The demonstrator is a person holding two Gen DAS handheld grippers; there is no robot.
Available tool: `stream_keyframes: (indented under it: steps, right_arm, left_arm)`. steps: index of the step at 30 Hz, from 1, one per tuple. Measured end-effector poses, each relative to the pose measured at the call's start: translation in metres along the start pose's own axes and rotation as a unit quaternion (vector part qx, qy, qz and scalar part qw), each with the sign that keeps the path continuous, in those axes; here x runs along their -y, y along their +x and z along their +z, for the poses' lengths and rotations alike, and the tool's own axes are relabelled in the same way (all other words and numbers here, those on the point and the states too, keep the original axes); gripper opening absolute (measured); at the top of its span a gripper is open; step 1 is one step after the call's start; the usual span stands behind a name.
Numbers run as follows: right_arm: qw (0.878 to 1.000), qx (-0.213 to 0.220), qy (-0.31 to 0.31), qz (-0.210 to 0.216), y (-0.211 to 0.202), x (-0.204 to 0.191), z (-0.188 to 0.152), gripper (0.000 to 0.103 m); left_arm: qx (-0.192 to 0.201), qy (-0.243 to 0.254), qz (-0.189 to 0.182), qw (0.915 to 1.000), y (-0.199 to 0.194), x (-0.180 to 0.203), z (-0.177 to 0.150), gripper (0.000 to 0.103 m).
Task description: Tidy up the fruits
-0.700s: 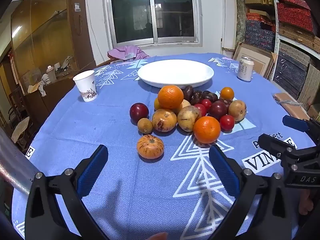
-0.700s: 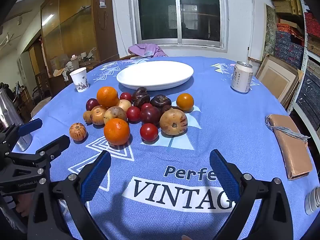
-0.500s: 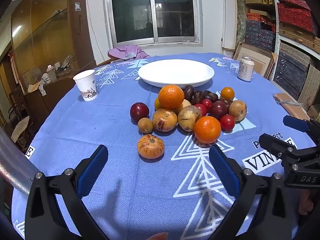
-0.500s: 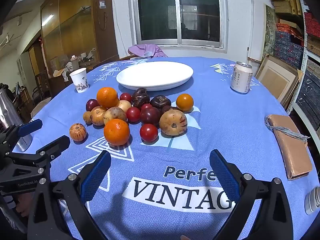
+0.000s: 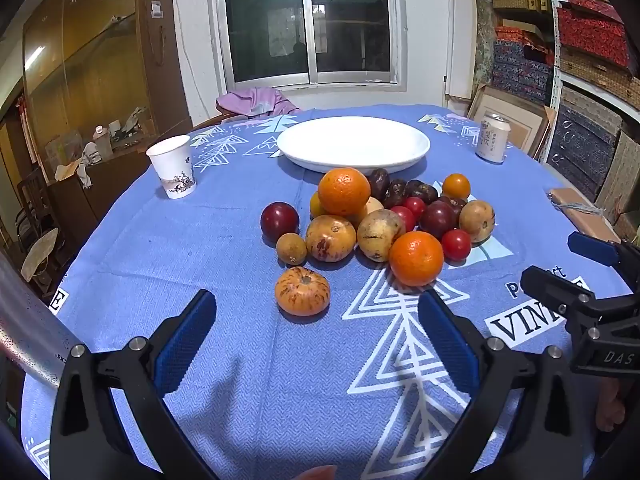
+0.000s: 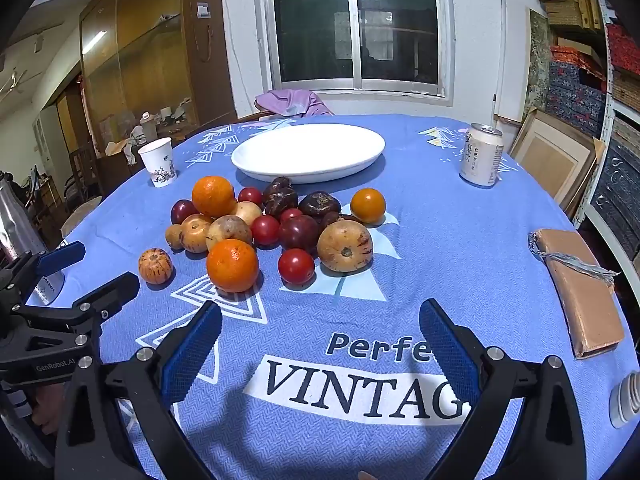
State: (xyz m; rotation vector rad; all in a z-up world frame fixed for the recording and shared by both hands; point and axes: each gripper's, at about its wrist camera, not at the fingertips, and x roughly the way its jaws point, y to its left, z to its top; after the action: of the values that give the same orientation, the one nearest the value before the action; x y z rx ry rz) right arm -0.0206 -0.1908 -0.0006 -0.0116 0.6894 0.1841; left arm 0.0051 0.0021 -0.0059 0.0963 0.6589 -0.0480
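L gripper [image 5: 316, 320] wide open, empty; striped fruit [image 5: 302, 291] just ahead between my fingers. R gripper [image 6: 320, 328] wide open, empty; orange [image 6: 232, 265] ahead-left.

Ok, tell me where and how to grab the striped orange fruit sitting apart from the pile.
Take the striped fruit across its widest middle, pads on its left and right flanks. It sits squat, stem dimple up, apart from the pile, so both sides look free. The open left gripper, just short of it, could probably come straight in from the near side.
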Motion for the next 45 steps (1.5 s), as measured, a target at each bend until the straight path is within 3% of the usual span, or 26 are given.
stream_keyframes:
  steps: [45]
  right_arm:
    - [1.000,0.000,0.000,0.000,-0.0005,0.0000,-0.0001,0.100]
  left_arm:
    - [-0.005,-0.003,-0.001,1.0000,-0.0013,-0.0010,-0.0028,0.099]
